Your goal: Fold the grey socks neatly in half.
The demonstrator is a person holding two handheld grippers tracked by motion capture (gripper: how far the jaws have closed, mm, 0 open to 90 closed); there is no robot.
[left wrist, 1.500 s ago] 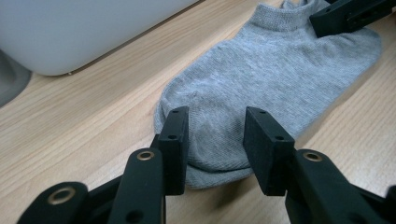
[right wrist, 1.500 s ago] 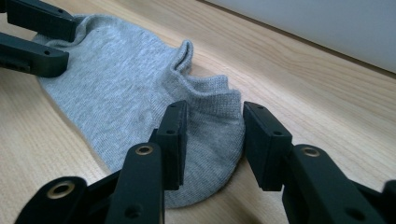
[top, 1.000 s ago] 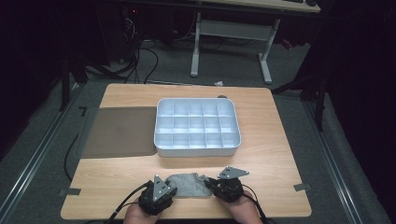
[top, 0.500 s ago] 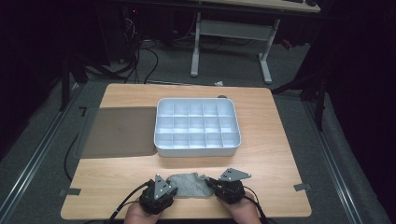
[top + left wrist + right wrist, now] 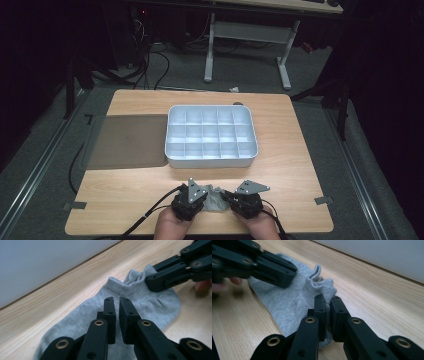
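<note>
Grey sock [image 5: 215,201] flat on near edge of table [image 5: 300,165], just short of compartment tray [image 5: 211,136], pinned between both tools. Right gripper [image 5: 327,305] clamped on bunched cuff fabric, likely anchoring that end. Left gripper [image 5: 117,305] over sock's middle, jaws just closed to a narrow slit; fabric pinched or not, cannot tell

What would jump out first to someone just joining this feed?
A grey ankle sock at the table's near edge, with the left gripper and right gripper meeting over it. The right one pinches its cuff; the left one's jaws have just closed above its middle. Behind stands an empty white compartment tray.
</note>
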